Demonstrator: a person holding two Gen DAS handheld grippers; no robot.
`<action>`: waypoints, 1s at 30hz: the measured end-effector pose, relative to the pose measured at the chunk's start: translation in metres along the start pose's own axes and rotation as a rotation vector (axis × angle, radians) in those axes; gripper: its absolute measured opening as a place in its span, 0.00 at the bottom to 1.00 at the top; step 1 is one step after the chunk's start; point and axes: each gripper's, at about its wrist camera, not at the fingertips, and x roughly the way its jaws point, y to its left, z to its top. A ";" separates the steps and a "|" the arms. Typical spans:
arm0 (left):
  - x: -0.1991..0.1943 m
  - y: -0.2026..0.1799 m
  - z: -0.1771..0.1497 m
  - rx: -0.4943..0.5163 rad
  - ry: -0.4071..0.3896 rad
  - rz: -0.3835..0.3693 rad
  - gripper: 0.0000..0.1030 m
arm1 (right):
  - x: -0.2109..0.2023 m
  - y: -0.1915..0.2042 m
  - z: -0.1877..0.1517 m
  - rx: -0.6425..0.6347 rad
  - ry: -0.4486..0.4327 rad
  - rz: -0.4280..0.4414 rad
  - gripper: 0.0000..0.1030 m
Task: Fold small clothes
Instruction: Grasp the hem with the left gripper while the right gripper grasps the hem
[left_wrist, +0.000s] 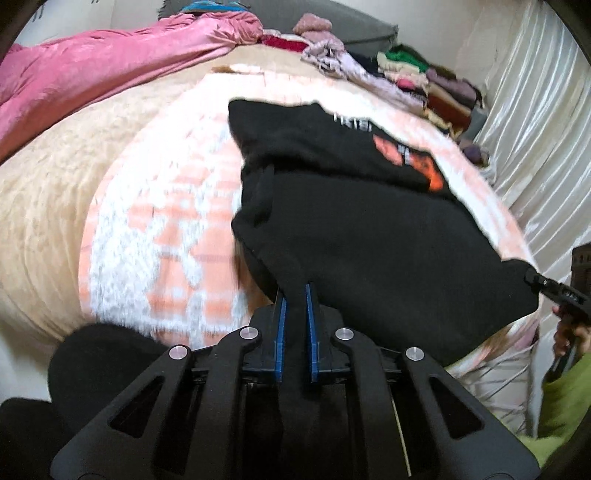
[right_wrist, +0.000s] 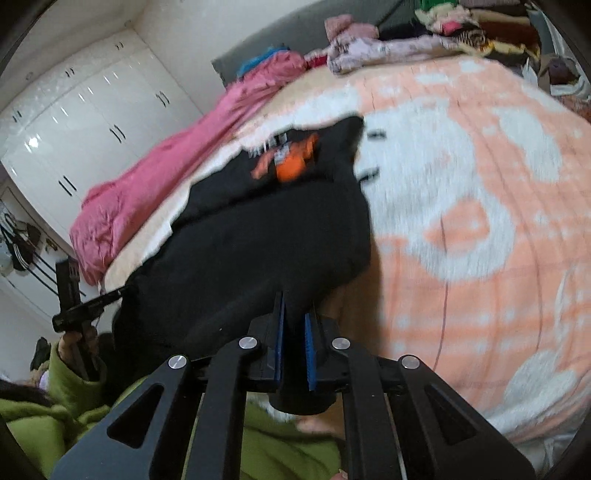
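Left gripper (left_wrist: 295, 291), blue pads clamped on the near hem of a black fabric garment with an orange print (left_wrist: 369, 221). Right gripper (right_wrist: 293, 299) likewise pinches the hem's other corner. Garment drapes from both grips onto a peach-and-white fleece blanket (right_wrist: 480, 229) covering the bed. Beyond: a crumpled pink quilt (left_wrist: 92, 74) and stacked folded clothes (left_wrist: 436, 85).

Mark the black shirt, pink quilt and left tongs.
black shirt (left_wrist: 369, 236), left wrist view, plain middle.
pink quilt (left_wrist: 92, 70), left wrist view, middle fold.
left tongs (left_wrist: 295, 295), left wrist view, between tips.
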 end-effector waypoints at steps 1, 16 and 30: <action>-0.002 0.002 0.007 -0.016 -0.011 -0.010 0.03 | -0.001 0.001 0.007 -0.003 -0.020 0.003 0.08; 0.016 -0.010 0.103 -0.050 -0.125 0.010 0.03 | 0.027 0.006 0.097 -0.063 -0.179 -0.087 0.08; 0.079 0.017 0.147 -0.123 -0.064 0.012 0.03 | 0.097 -0.023 0.143 -0.009 -0.138 -0.174 0.08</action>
